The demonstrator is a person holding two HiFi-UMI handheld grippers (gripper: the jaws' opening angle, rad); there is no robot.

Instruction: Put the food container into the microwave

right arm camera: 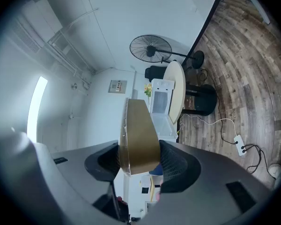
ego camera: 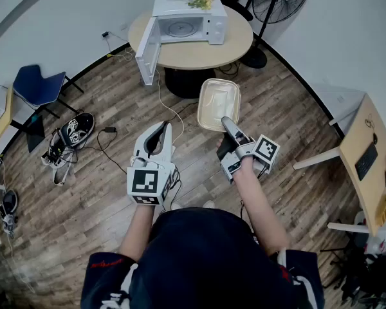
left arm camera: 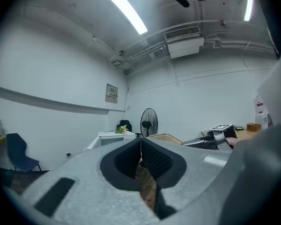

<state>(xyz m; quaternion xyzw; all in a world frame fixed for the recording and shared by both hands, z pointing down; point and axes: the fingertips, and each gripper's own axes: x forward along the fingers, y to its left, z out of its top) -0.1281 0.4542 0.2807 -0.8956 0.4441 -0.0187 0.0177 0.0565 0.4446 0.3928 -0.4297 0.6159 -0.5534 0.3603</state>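
The container [ego camera: 219, 102] hangs in the air at the frame's middle, well short of the microwave [ego camera: 188, 19] at top centre. The right gripper [ego camera: 227, 123] pinches it by its near short edge. Its long axis runs away from the jaws and up the frame, almost in line with the oven. It is a shallow rounded rectangle of tan, matte stuff like pressed fibre, under what looks like a thin clear lid. In the right gripper view it stands on edge between the ribbed black pads, so it is tilted and not held flat. The white, boxy microwave sits on a round, pale-topped table [ego camera: 235, 44]. Its door [ego camera: 147, 53] is swung wide toward the left, and the cavity faces the lower left of the frame. The right gripper is clearly the nearer one. The move ahead probably calls for a forward reach, with the box levelled before it enters. The left gripper [ego camera: 165, 130] is lower left of the container, its jaws pressed together on nothing.
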